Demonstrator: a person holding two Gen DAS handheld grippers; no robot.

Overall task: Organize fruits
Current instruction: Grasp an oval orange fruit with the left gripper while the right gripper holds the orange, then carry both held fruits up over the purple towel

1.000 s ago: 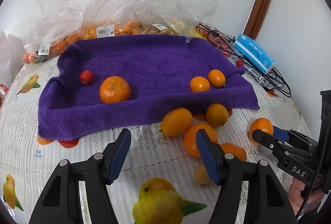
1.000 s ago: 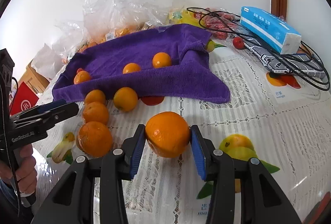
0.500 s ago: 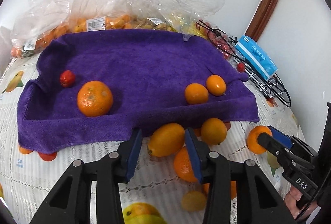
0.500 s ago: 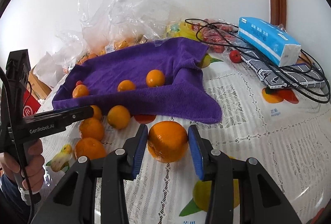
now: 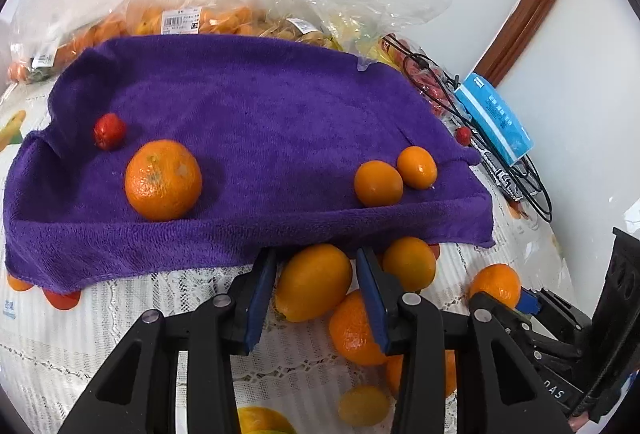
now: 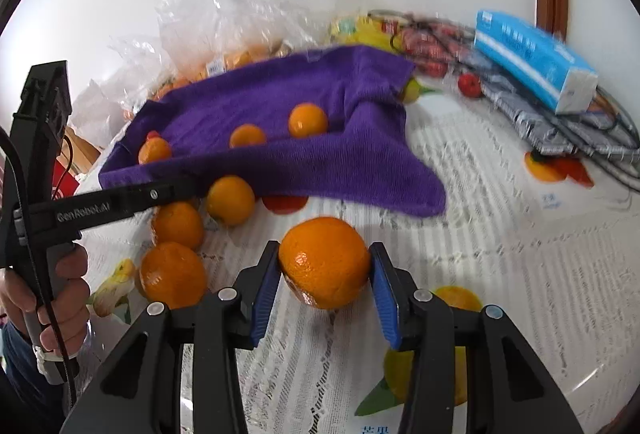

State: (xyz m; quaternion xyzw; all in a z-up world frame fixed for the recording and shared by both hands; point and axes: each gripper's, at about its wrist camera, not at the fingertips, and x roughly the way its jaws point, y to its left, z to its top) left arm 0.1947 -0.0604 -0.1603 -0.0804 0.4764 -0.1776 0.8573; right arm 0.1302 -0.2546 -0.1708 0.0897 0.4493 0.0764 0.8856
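Your left gripper [image 5: 316, 292] is clenched around the yellow-orange fruit [image 5: 314, 284] at the purple towel's [image 5: 256, 121] front edge on the desk [image 5: 120, 314]. Lift it straight so its neighbours don't roll. A second ago those jaws stood wide and short of the fruit. Your right gripper [image 6: 324, 274] has the big orange [image 6: 324, 262] between its pads, and its jaws are opening now, so set it down gently.
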